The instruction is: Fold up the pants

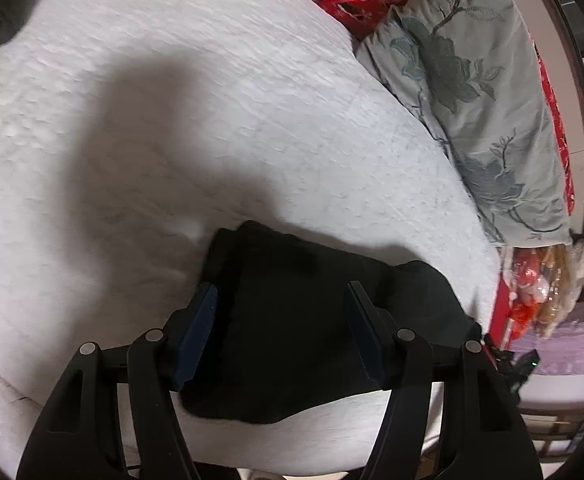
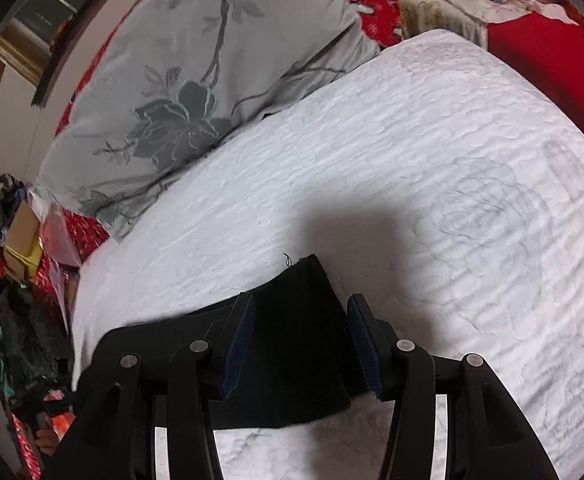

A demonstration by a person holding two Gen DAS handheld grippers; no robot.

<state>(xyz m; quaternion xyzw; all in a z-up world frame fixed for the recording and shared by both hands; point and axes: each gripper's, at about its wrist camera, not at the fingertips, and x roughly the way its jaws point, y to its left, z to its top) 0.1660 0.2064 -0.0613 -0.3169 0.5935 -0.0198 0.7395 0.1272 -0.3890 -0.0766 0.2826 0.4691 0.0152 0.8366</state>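
From your left wrist, the folded black pants (image 1: 292, 320) run behind the left gripper (image 1: 282, 328), so you cannot see their near edge in full. From your right wrist, the right gripper (image 2: 299, 344) hides their left part. The clutter (image 2: 16, 280) beside the bed is too jumbled to name.

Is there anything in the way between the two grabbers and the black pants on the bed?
Nothing visible. The black pants lie folded on the white bedspread, right under the open left gripper and the open right gripper. The flowered pillow sits off to the side, not between them.
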